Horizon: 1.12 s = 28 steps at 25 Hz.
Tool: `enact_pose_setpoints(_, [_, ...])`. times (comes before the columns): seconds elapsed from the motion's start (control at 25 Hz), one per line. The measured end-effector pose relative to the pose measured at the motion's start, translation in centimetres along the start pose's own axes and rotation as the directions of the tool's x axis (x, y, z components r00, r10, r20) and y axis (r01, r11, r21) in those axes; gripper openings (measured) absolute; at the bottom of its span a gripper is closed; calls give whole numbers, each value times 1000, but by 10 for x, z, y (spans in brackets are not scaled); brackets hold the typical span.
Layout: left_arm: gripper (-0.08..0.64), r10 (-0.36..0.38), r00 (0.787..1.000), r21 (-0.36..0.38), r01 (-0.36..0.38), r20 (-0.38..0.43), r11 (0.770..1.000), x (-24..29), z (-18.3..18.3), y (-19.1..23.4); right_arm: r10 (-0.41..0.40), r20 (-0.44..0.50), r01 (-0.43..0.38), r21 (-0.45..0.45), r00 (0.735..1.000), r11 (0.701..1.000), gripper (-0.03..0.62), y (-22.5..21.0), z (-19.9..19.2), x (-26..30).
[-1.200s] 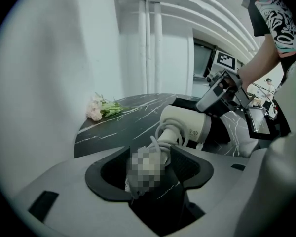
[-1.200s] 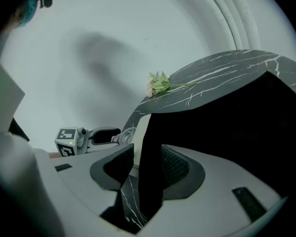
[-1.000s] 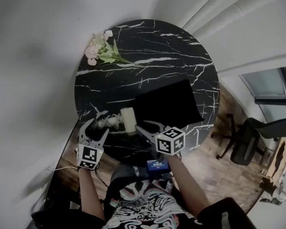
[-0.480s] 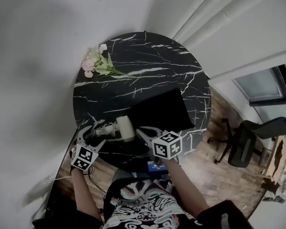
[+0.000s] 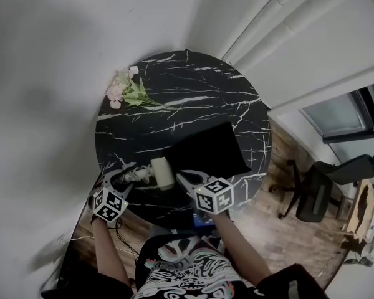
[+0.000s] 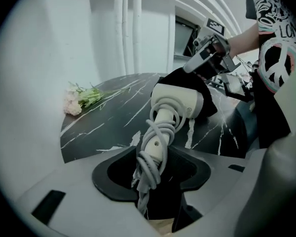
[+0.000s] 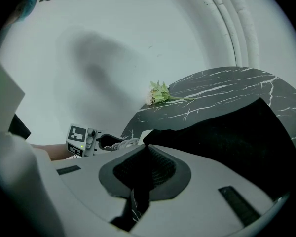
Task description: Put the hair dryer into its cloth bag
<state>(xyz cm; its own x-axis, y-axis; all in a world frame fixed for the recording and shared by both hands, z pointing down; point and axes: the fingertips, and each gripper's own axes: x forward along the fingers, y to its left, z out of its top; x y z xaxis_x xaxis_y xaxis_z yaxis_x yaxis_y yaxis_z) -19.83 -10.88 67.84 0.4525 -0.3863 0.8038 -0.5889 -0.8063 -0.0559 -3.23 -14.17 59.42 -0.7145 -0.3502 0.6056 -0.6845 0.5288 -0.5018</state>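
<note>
Here the hair dryer (image 5: 161,173) sits near the seven o'clock edge of the round black table (image 5: 174,73), in the head view, with its fat white barrel pointing toward the cloth bag (image 5: 212,148), which spreads from the table's middle out toward four o'clock. The left gripper (image 5: 126,176) comes in from eight o'clock and has the dryer's handle between its jaws; they have just been closing, and in the left gripper view the pads look clamped on the handle and the cord (image 6: 150,162) wound round it. Holding it by the handle probably leaves the barrel free to go into the bag first, and it keeps the cord bundled so no loop trails. The right gripper (image 5: 184,176), at the bag's seven o'clock corner, is pinched tight on the black cloth, which runs straight into its jaws in the right gripper view. That grip looks meant to lift one layer of the bag's edge and make a mouth facing the dryer. The dryer is just beside that edge but not yet inside. Whether the mouth actually gapes cannot be told, black on black. A bunch of flowers (image 5: 121,89) lies at ten o'clock, well apart from the work.
</note>
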Motion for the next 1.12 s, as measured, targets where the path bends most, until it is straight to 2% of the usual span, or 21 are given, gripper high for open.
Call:
enact_pose_setpoints(0.12, [189,-18,1000,16,18,17,1000,-4,4,-8,-8,-3,8,-3,1000,1000,26,-2,-1,-2])
enact_pose_setpoints(0.52, [161,-20,990,-37,25,140,999,-22,29,-28,-22,22,22,20,1000,1000,26,-5,0,-5])
enact_pose_setpoints(0.72, [140,-32,978,-62,46,207,997,-31,47,-35,-20,25,19,10,1000,1000,26,-5,2,-7])
enact_pose_setpoints(1.12, [123,-77,960,-42,91,270,995,-25,76,-41,-22,34,22,5,999,1000,26,-4,4,-12])
